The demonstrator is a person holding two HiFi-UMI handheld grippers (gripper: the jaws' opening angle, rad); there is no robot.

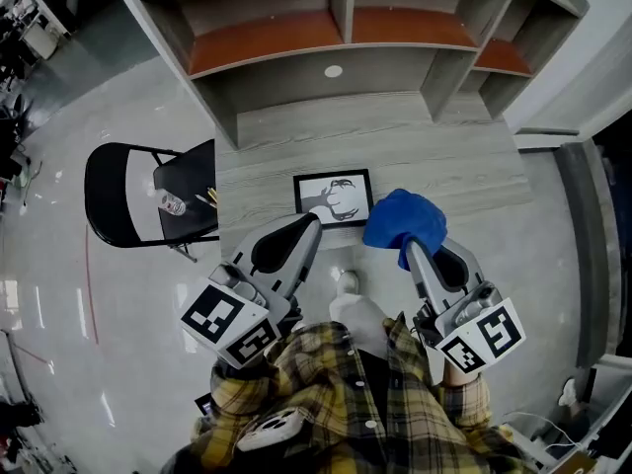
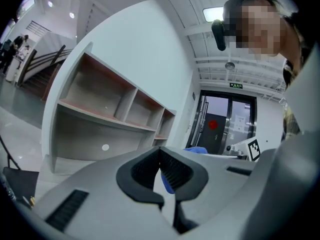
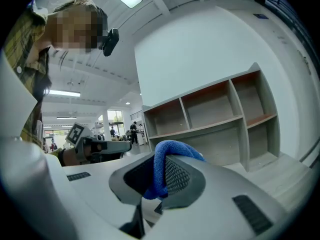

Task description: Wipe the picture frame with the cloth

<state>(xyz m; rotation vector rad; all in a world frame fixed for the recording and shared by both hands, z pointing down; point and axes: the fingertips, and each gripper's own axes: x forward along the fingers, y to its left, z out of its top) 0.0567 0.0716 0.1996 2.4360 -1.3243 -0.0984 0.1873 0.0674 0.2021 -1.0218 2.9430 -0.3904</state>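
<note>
right gripper (image 1: pixel 410 248) fingers clamp the blue cloth (image 1: pixel 405 217); left gripper (image 1: pixel 314 222) fingers are closed, empty. best to lay the cloth flat on the picture frame (image 1: pixel 334 197) and press lightly.

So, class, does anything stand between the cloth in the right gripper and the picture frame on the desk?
Nothing visible does. The cloth, clamped in the right gripper, is just right of the picture frame; the shut left gripper shows at the frame's near left corner, not between them.
</note>
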